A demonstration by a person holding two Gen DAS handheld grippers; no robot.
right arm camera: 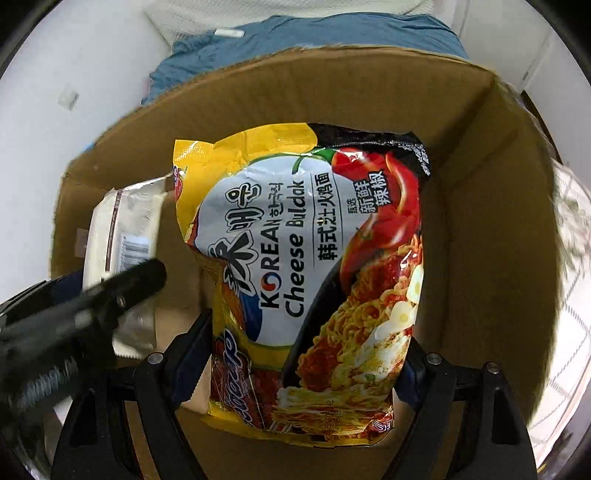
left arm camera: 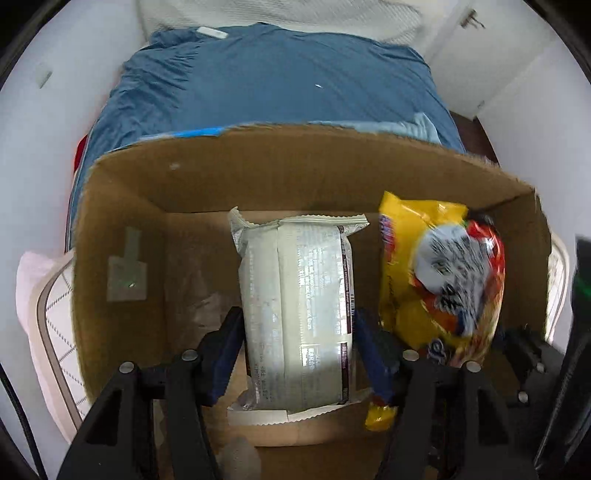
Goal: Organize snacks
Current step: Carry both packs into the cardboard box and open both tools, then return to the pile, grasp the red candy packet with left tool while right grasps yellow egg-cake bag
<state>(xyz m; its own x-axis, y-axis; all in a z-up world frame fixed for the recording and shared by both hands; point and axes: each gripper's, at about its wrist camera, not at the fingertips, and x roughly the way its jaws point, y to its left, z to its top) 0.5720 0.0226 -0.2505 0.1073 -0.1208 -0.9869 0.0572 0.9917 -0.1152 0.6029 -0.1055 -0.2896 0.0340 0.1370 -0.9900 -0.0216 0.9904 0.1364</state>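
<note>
Two hand-held grippers point down into an open cardboard box [left arm camera: 122, 206] that sits on a bed with a blue cover [left arm camera: 266, 85]; a white knitted blanket [left arm camera: 280, 14] lies bunched beyond the cover, and a pale quilted pillow [left arm camera: 44, 295] shows at the box's left side.

The left hand-held gripper [left arm camera: 299, 347] straddles a white snack packet [left arm camera: 295, 306], its blue-padded fingers [left arm camera: 225, 354] standing at either long edge of the wrapper; the pads appear to touch the packet, though whether they press on it cannot be told; the packet lies lengthwise near the middle of the box, its printed back facing up and its crimped end toward the far wall.

The right hand-held gripper [right arm camera: 306, 354] pinches a yellow instant-noodle bag [right arm camera: 306, 266] by its lower half, one finger at each side edge; the bag, marked "Korean Cheese Buldak", hangs inside the box close to the right-hand wall, face up to the camera, just beside the white packet and apart from it by a strip of bare cardboard.

In the right wrist view the left gripper's black frame crosses the lower left corner, blurred, with the white packet [right arm camera: 122, 229] beneath it.
</note>
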